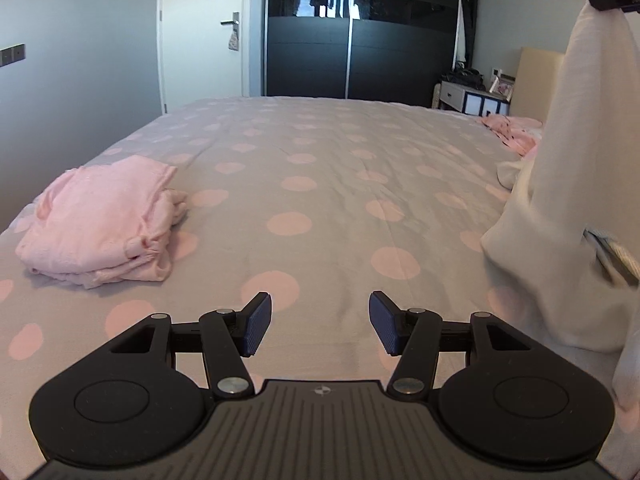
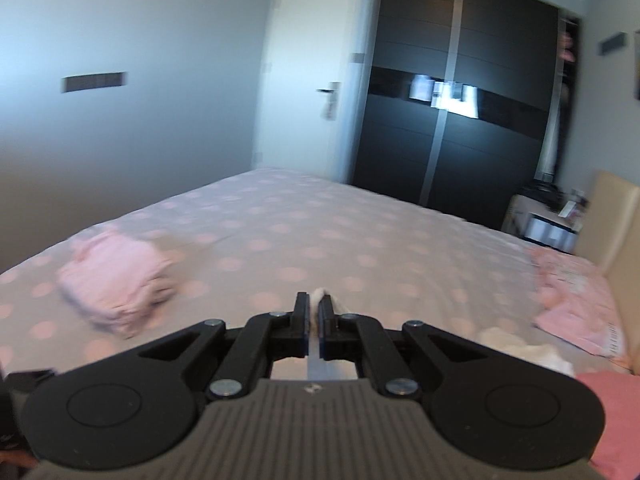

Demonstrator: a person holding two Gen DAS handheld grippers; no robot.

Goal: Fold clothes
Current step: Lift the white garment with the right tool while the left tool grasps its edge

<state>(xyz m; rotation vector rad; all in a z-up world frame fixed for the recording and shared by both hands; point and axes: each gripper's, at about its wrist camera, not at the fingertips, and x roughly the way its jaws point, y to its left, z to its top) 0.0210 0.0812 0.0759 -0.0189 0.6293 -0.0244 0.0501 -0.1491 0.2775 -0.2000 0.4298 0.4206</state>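
**White garment pinched and hanging over the dotted bed**

The bed (image 1: 320, 168), covered in a grey sheet with pink dots, fills the middle of both views. Behind it, at the top centre of the left wrist view, stands a dark wardrobe (image 1: 360, 32), with a white door (image 1: 208, 28) to its left.

A white garment (image 1: 568, 184) hangs down the right edge of the left wrist view, its top held up in the upper right corner and its lower part draping onto the sheet. A folded pink garment (image 1: 100, 228) lies at the left of the frame, on the bed, well apart from the white one. More pink clothes (image 2: 576, 300) lie at the right edge of the right wrist view, near the beige headboard (image 2: 608, 232).

The left gripper (image 1: 320, 320) sits at the bottom centre of its view, its blue-padded fingers apart with only the sheet showing between them. The right gripper (image 2: 315, 312) has its fingers pressed together on a small tuft of the white garment, which pokes out at their tips.
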